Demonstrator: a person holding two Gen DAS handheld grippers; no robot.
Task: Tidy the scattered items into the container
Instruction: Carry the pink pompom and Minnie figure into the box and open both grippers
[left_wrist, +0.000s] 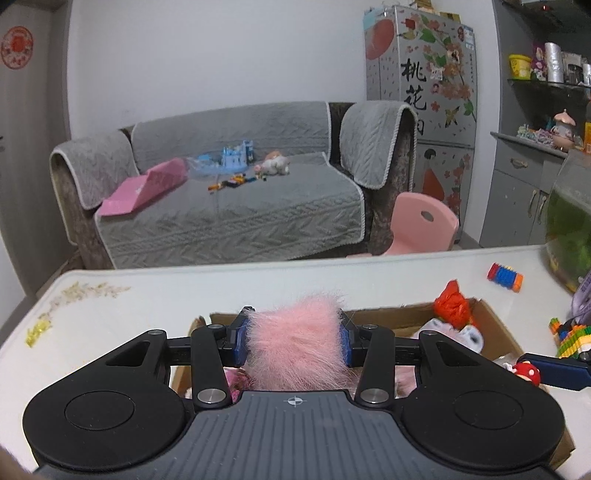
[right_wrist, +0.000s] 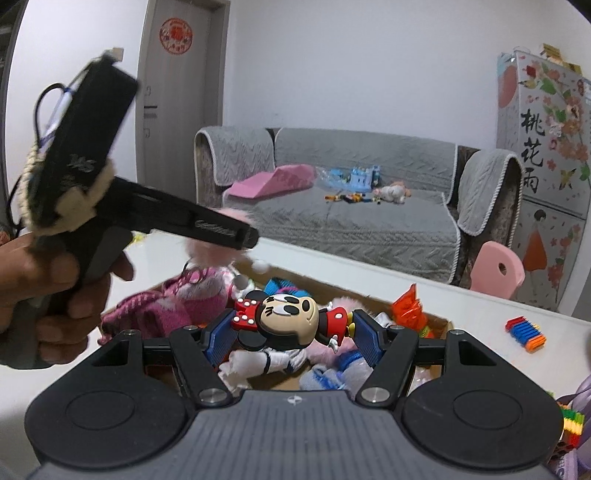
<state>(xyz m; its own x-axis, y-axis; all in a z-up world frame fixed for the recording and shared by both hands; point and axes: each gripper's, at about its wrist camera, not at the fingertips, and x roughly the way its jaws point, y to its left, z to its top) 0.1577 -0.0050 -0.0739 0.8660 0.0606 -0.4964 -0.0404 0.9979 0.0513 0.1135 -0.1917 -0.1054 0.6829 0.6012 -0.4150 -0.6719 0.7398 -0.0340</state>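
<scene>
- Your left gripper (left_wrist: 293, 338) has its jaws clamped on a pink fluffy toy (left_wrist: 295, 343), above the cardboard box (left_wrist: 495, 325) on the bench (left_wrist: 147, 295).
- Your right gripper (right_wrist: 291, 334) pinches a mouse figure (right_wrist: 291, 319) over that box.

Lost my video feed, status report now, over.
Left gripper shut on pink fluffy toy, over cardboard box. Right gripper shut on Minnie Mouse figure, also over box. Nothing in the way.

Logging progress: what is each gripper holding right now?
Left gripper: shut on pink fluffy pompom.
Right gripper: shut on cartoon mouse figure.
</scene>
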